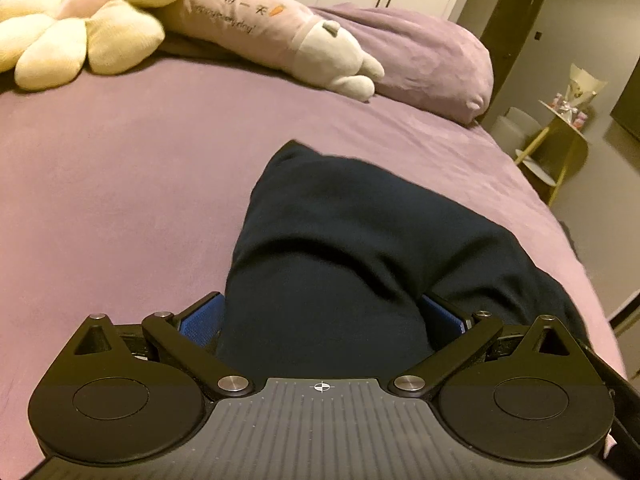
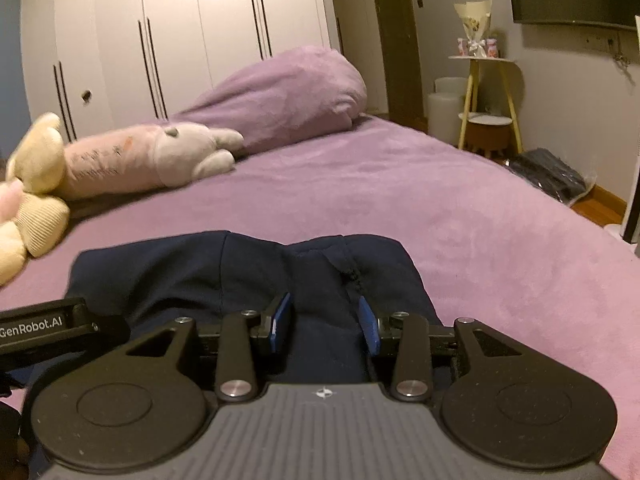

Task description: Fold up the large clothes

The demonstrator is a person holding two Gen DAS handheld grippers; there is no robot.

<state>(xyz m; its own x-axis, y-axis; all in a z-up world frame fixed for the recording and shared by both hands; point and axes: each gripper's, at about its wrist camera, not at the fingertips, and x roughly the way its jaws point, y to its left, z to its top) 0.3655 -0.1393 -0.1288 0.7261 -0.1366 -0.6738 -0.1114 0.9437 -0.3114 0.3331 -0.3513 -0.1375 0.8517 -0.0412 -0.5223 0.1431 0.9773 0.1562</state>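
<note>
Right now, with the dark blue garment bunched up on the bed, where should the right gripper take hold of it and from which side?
Probably the near edge of the garment, coming in low from the side nearest the right gripper. Thick folds already sit between its open fingers there. The far edge lies flat on the bed, offering less to pinch.

Between the blue pads (image 2: pixel 280 322) of the black right gripper (image 2: pixel 323 322) lies a plain navy garment (image 2: pixel 240 276). Ahead spreads a purple bedsheet (image 2: pixel 400 200). Ahead to the left rest a pale-pink plush rabbit (image 2: pixel 152 156) and a cream-yellow flower cushion (image 1: pixel 80 36).
</note>
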